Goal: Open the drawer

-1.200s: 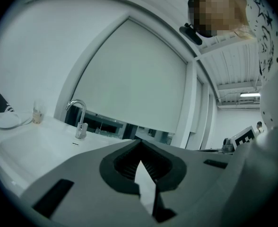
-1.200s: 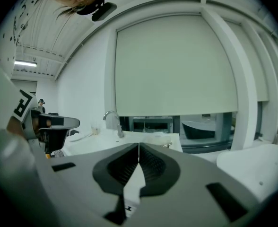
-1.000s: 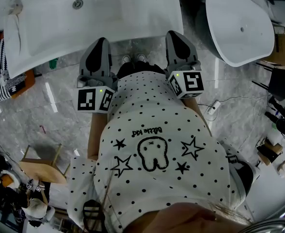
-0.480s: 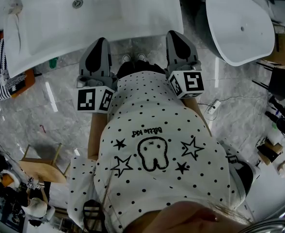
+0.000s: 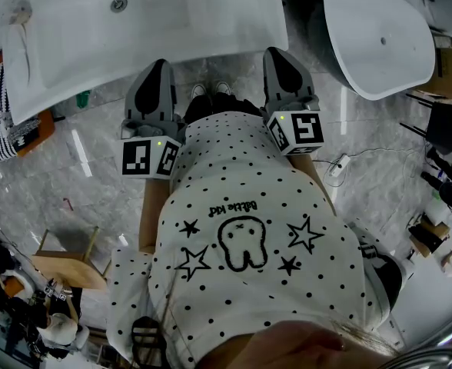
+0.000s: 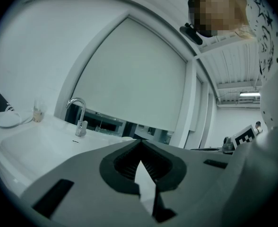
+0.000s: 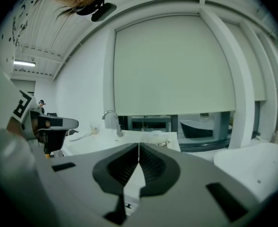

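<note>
Drawer not visible in any view; only the white basin bench [image 5: 211, 21] top shows. Its front edge lies just ahead of left gripper [image 5: 158, 68] and right gripper [image 5: 282, 54]. Both jaws are closed and empty. Marble floor [image 5: 95, 183] open at left, oval white fixture [image 5: 380, 44] close on right. Shirt [image 5: 241, 206] print looks like "Bittle kid".

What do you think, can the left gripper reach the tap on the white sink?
Probably yes. The left gripper, shut and empty, is by the front edge of the sink, and nothing stands between it and the tap at the back. The person may need to lean forward.
</note>
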`<control>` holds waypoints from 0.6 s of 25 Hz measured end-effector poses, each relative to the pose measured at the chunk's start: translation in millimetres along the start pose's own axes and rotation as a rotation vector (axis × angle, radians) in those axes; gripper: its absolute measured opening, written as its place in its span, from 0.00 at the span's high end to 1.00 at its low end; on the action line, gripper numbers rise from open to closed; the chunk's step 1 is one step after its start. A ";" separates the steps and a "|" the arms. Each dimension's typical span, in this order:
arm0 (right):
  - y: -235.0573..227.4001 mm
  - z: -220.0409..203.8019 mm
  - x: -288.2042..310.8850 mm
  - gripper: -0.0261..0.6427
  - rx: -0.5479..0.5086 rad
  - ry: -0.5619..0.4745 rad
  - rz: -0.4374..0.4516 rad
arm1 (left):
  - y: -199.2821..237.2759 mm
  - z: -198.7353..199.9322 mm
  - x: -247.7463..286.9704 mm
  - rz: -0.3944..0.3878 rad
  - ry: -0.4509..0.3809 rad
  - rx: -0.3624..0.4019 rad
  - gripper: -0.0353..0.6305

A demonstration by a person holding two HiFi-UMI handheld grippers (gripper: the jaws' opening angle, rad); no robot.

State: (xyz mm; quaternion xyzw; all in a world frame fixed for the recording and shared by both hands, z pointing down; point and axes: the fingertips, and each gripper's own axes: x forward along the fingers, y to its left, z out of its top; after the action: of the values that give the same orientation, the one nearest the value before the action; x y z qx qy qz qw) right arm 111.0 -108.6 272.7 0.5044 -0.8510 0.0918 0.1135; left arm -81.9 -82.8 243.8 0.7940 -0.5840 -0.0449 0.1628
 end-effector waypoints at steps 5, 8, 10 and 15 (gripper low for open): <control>1.2 -1.1 -1.5 0.94 0.001 0.003 0.002 | -0.7 -2.7 -1.3 -0.005 0.010 0.001 0.94; 2.4 -3.3 -2.2 0.94 0.000 0.008 0.005 | -1.1 -7.1 -2.5 -0.010 0.022 0.000 0.94; 3.3 -4.7 -3.0 0.94 0.000 0.012 0.006 | -1.7 -11.5 -3.1 -0.014 0.038 0.014 0.94; 4.7 -6.5 -8.6 0.94 0.001 0.026 0.005 | 1.3 -37.0 -4.1 0.008 0.141 0.127 0.94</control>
State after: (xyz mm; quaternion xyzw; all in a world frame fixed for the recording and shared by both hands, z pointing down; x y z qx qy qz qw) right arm 111.5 -97.5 276.3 0.5013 -0.8506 0.0993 0.1241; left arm -74.7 -71.7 278.6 0.8016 -0.5759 0.0487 0.1531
